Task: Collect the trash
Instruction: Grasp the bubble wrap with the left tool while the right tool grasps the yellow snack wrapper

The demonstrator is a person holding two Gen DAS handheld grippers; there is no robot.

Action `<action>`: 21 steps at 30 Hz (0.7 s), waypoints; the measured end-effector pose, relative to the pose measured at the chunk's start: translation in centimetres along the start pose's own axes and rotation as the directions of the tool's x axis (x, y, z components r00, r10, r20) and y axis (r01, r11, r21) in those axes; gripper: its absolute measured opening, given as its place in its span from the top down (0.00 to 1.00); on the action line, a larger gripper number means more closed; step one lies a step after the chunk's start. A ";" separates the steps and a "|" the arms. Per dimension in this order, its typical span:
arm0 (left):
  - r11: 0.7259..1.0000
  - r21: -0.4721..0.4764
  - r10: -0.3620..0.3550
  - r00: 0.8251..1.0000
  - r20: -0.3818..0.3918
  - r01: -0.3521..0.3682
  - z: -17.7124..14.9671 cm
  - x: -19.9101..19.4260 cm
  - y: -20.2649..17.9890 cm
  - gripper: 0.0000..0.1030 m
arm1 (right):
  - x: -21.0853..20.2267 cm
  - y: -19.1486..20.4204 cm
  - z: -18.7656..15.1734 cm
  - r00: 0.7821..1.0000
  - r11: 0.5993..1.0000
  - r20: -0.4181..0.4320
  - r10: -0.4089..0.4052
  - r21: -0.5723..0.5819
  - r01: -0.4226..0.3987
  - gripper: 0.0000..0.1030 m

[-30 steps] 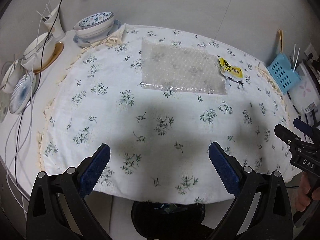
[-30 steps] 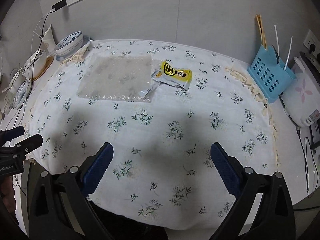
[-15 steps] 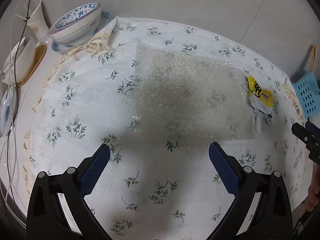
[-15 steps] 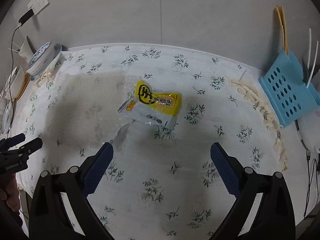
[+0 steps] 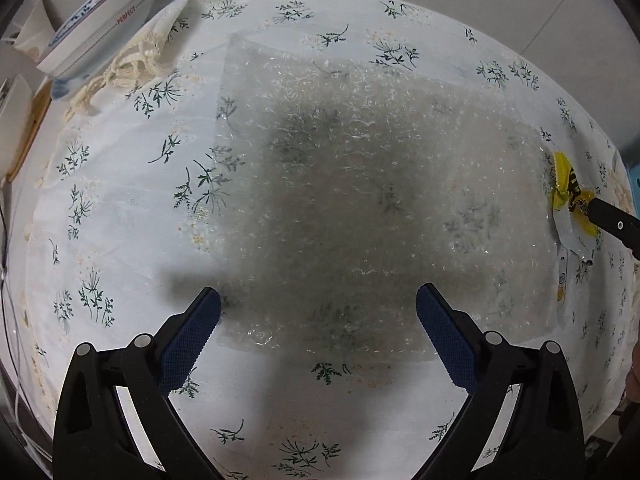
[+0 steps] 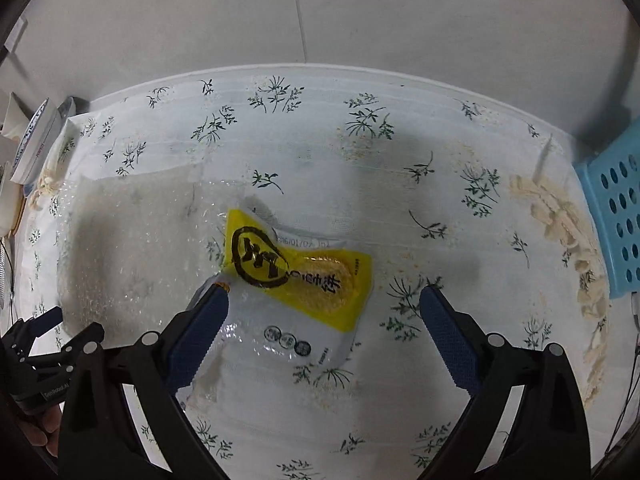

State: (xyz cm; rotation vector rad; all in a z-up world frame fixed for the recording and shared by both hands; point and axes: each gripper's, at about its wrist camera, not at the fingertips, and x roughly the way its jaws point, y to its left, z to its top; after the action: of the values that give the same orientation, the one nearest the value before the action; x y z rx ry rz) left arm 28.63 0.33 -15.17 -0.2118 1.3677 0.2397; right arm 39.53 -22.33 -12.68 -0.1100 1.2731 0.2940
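A clear bubble-wrap sheet lies flat on the flowered tablecloth. My left gripper is open and low over the sheet's near edge, its jaws astride it. A yellow and white snack wrapper lies just right of the sheet; it also shows in the left wrist view. My right gripper is open and low over the wrapper, with the left fingertip at its left edge. The bubble wrap shows in the right wrist view too.
Stacked bowls stand at the table's far left corner. A blue perforated basket stands at the right edge. The tablecloth's fringe lies bunched near the basket. A wall is behind the table.
Both grippers have moved forward and down. The left one now reaches the bubble wrap's near edge, and the right one is over the wrapper. Both stay open.
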 end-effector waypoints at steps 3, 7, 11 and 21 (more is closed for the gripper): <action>1.000 -0.006 -0.007 1.000 -0.017 0.007 0.5 0.4 -0.3 0.10 | 0.8 0.7 0.6 1.000 1.000 -0.018 0.002 -0.004 -0.002 0.13; 1.000 0.003 0.001 0.999 -0.037 -0.001 1.1 0.5 -1.0 0.19 | 1.8 1.7 1.0 0.999 1.000 -0.051 0.011 -0.007 -0.011 0.21; 1.000 0.030 0.004 0.999 -0.053 -0.002 1.7 0.2 -2.4 0.33 | 2.5 2.1 1.2 0.998 1.000 -0.070 0.001 0.008 0.000 0.31; 0.995 0.093 0.028 0.999 -0.028 -0.025 2.3 -0.7 -5.8 0.68 | 2.5 1.6 1.3 0.996 0.998 -0.063 -0.059 0.022 0.061 0.58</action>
State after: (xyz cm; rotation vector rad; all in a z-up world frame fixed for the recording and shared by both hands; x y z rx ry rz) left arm 32.36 -4.58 -13.99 -0.1205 1.4076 0.1958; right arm 40.98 -20.06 -14.56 -0.1377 1.3319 0.2250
